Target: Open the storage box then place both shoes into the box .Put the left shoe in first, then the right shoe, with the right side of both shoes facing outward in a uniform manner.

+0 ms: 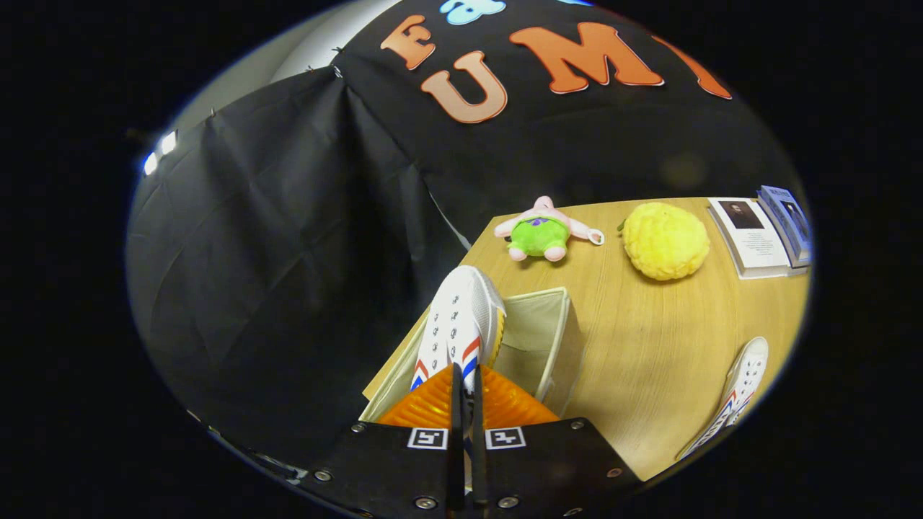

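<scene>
Tongs [467,389] clenched on white shoe [461,321], fingers nearly together on its rear part; shoe hangs over open beige storage box [551,339] at the corner of the wooden surface [649,346]. Second white shoe [735,389] lies well apart. Beyond the box: green plush toy [542,231], yellow bumpy ball [665,241], books [764,231].

Wooden worktop [649,339], light grain. On it: open beige fabric storage box [559,339] at near-left corner; pink-and-green plush toy [542,231] at far edge; yellow bumpy plush fruit [665,240] just right of toy; open book [753,236] at far right, second book [789,220] touching it; white sneaker with red-blue stripes [732,396] lying at near right, well apart from box.
</scene>
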### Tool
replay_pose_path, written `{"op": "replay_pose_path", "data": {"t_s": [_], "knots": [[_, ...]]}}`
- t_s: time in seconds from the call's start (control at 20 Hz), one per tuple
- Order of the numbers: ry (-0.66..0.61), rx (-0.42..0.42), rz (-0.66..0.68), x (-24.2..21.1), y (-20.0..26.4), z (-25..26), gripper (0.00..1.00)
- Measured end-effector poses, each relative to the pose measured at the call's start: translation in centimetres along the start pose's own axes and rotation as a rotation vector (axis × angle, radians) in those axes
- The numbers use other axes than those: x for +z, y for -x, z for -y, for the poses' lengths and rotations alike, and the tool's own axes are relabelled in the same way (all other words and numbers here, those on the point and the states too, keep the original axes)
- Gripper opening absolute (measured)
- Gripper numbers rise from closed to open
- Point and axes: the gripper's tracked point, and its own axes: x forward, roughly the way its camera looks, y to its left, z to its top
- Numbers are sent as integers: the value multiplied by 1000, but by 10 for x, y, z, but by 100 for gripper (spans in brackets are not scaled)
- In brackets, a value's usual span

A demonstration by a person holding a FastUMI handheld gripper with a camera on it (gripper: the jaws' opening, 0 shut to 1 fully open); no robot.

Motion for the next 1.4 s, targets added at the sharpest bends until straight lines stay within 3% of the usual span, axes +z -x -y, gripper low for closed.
{"op": "replay_pose_path", "data": {"t_s": [0.15, 0.4, 0.75, 0.85, 1.1, 1.4], "knots": [[-1, 67, 14, 3, -13, -20, 5], [53, 39, 26, 6, -12, -20, 1], [-27, 78, 36, 3, 14, -4, 2], [-17, 51, 47, 3, 31, 13, 7], [-16, -25, 89, 1, 73, 66, 34], [-7, -184, 69, -22, 109, 148, 60]]}}
